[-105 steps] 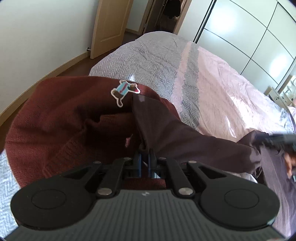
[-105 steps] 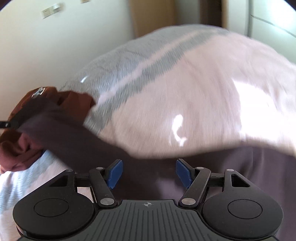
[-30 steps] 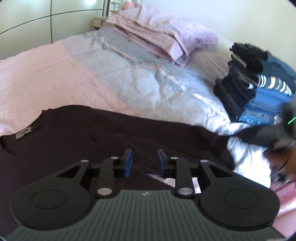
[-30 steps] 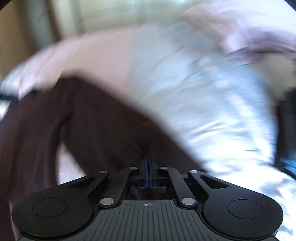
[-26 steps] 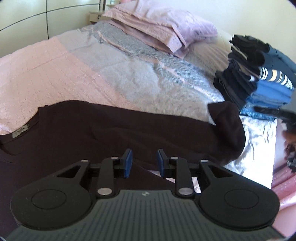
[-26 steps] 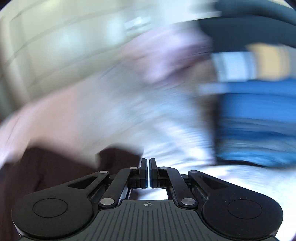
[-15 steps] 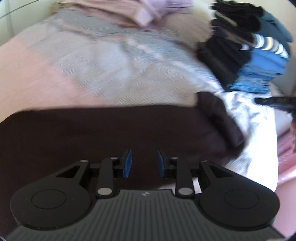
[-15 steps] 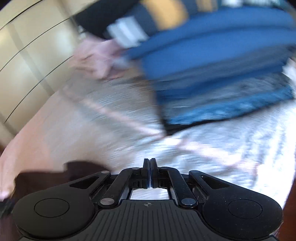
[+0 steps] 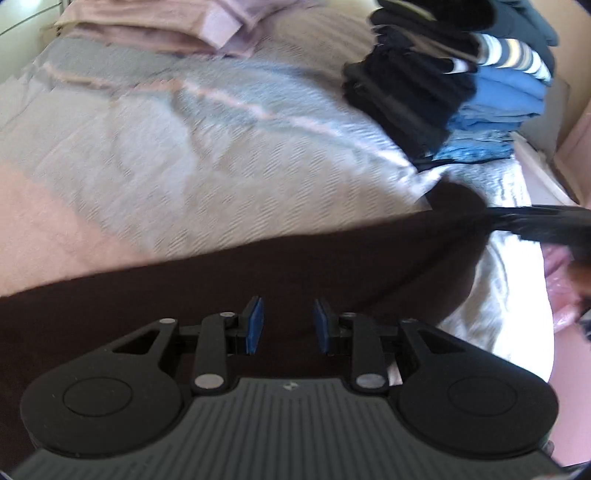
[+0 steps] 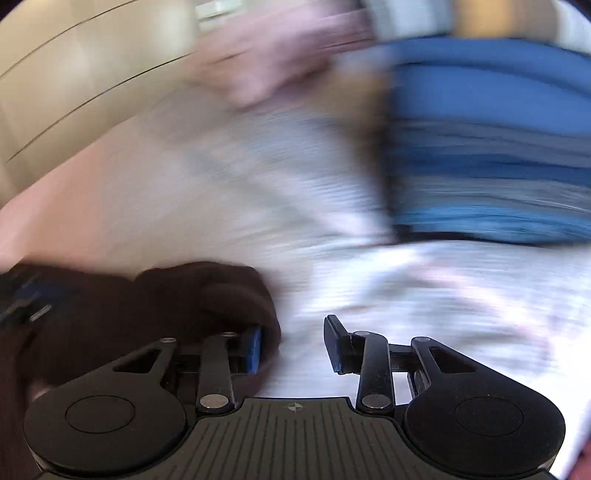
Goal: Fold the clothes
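We see a wide bed under a pink-and-grey woven bedspread (image 9: pixel 155 147); pale pink pillows (image 9: pixel 155 22) upper left; glossy cream wardrobe panels (image 10: pixel 74 66) at left.

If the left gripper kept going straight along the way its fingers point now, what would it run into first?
Most likely the dark brown shirt: the left gripper is open, nothing pinched, angled down at the cloth spread just ahead of its fingertips. The pale bedspread lies beyond. Blur leaves the gap to the cloth unclear.

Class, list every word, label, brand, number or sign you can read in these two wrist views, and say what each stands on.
None can be read.
Left gripper: a small pale emblem on its grey body, no letters.
Right gripper: a small cross-in-circle mark, no letters.
Dark shirt, stack of folded clothes: no print legible; blurred.
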`<state>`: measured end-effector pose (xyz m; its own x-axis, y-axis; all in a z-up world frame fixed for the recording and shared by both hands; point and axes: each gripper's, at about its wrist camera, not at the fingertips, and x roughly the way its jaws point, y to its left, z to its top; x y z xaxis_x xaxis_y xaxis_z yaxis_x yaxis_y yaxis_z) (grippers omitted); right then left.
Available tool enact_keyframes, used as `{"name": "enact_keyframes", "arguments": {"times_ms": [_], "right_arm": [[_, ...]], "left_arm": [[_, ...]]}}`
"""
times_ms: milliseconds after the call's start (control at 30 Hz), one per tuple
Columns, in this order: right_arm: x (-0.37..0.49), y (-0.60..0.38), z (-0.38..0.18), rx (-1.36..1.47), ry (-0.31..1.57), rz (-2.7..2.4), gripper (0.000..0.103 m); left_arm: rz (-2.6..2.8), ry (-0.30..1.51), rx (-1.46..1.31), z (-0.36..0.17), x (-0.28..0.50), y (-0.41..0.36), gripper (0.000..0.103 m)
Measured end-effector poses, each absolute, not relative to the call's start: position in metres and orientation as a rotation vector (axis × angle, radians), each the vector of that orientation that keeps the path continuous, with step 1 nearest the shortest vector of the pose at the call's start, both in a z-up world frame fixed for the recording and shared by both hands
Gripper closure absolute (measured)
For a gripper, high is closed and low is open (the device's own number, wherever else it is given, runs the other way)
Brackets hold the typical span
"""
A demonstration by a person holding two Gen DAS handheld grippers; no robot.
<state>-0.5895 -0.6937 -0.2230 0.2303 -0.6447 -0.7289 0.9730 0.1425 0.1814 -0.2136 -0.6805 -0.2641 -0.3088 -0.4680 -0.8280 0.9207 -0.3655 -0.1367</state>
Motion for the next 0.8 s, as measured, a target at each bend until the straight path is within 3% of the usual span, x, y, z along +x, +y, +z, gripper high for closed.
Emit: {"name": "enact_keyframes", "arguments": {"times_ms": [167, 233, 300, 433, 533, 633, 733, 767, 800], "right_arm": [[-0.636, -0.674, -0.221, 0.877, 0.53, -1.368, 0.065], [-0.64, -0.675, -0.223, 0.903, 0.495, -1.321, 0.057], [-0.642, -0.681, -0.226, 0.901, 0.478, -1.264, 0.035], [-0.635, -0.712, -0.225, 0.74, 0.558, -1.123, 0.035], [-0.62, -0.722, -0.22, 0.481, 0.718, -0.923, 0.035], [-0.604, -0.73, -0.219, 0.227, 0.871, -0.73, 0.035], [-0.596, -0.749, -0.225, 0.191, 0.948, -0.622, 0.035], [-0.595, -0.756, -0.228, 0.214, 0.97, -0.598, 0.045], [-0.595, -0.763, -0.23, 0.258, 0.987, -0.581, 0.086]], "left_arm": [[-1.865, 0.719, 0.916, -0.266, -0.217, -0.694, 0.078], [-1.906, 0.661, 0.954, -0.267, -0.223, -0.702, 0.078], [-1.959, 0.578, 1.013, -0.268, -0.232, -0.712, 0.076], [-2.091, 0.418, 1.202, -0.28, -0.251, -0.736, 0.07], [-2.144, 0.353, 1.347, -0.294, -0.26, -0.75, 0.067], [-2.17, 0.346, 1.418, -0.302, -0.262, -0.758, 0.066], [-2.181, 0.364, 1.439, -0.303, -0.261, -0.76, 0.067], [-2.18, 0.38, 1.444, -0.303, -0.259, -0.761, 0.071], [-2.18, 0.39, 1.455, -0.302, -0.258, -0.761, 0.084]]}}
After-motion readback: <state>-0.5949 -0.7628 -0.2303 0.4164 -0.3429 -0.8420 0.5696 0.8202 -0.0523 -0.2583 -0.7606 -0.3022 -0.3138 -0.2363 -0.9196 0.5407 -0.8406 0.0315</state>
